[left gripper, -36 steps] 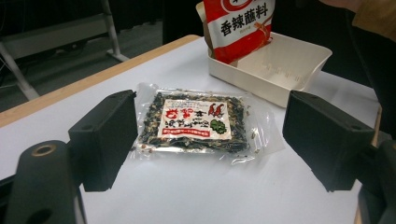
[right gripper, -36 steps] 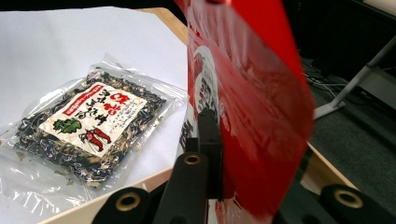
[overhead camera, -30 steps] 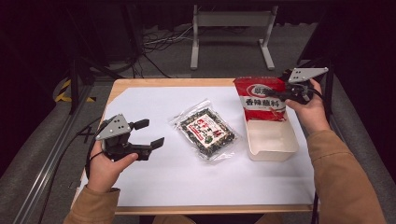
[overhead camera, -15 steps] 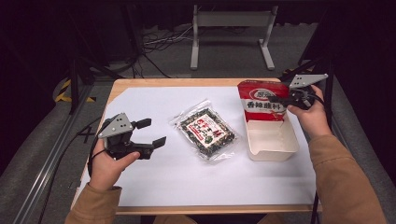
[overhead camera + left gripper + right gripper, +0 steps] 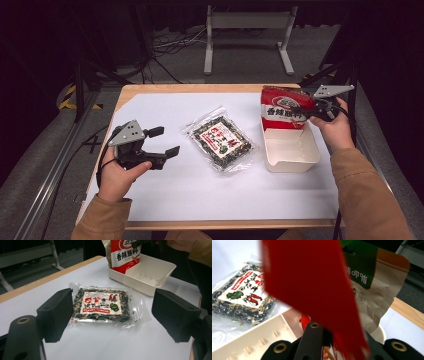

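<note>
Jaws of my right hand-held gripper point(image 5: 306, 111) are clamped on the red sauce packet point(image 5: 283, 108), held upright over the white tray's point(image 5: 291, 154) far end. My left hand-held gripper point(image 5: 164, 142) is wide open, holding nothing; the clear spice bag point(image 5: 102, 305) lies on the desk point(image 5: 200, 187) just ahead of it

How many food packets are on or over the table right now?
2: the red packet is upright at the far end of the white tray, held by the right tool; the clear packet lies flat mid-table.
</note>
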The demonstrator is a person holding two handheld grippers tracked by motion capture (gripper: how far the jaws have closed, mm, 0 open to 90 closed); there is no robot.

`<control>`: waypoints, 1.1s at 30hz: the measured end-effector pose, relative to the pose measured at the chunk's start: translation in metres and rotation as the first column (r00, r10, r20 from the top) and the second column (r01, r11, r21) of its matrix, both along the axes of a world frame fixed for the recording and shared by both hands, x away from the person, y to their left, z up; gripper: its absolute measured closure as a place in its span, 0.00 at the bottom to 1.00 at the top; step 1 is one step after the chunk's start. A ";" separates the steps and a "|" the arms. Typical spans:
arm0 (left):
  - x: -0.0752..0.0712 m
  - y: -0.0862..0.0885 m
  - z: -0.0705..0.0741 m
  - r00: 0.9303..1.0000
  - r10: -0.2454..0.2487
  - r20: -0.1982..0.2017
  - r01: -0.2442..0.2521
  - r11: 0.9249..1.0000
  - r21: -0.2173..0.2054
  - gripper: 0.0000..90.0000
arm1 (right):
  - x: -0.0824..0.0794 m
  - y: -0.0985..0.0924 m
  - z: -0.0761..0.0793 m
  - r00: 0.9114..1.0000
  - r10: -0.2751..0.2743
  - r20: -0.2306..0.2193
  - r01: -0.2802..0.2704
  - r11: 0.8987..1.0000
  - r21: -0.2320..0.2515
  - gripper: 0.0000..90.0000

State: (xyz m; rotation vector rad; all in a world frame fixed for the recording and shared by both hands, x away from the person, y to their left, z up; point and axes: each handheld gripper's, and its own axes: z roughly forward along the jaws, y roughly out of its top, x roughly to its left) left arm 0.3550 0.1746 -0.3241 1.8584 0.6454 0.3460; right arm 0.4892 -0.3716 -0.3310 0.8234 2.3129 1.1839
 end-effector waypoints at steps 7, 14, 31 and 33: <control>0.010 -0.002 -0.009 0.998 0.049 -0.032 -0.048 0.999 0.022 0.14 | -0.008 -0.001 0.008 0.995 -0.084 0.046 0.081 0.994 0.067 0.62; 0.020 -0.008 -0.018 0.997 0.066 -0.048 -0.065 0.997 0.035 0.09 | -0.023 -0.009 0.016 0.988 -0.131 0.082 0.124 0.989 0.086 0.46; 0.029 -0.007 -0.025 0.994 0.095 -0.058 -0.091 0.994 0.054 0.10 | -0.086 -0.007 0.038 0.967 -0.226 0.119 0.215 0.972 0.097 0.40; 0.030 -0.007 -0.026 0.992 0.103 -0.072 -0.100 0.994 0.039 0.08 | -0.094 -0.005 0.039 0.967 -0.225 0.119 0.213 0.971 0.106 0.40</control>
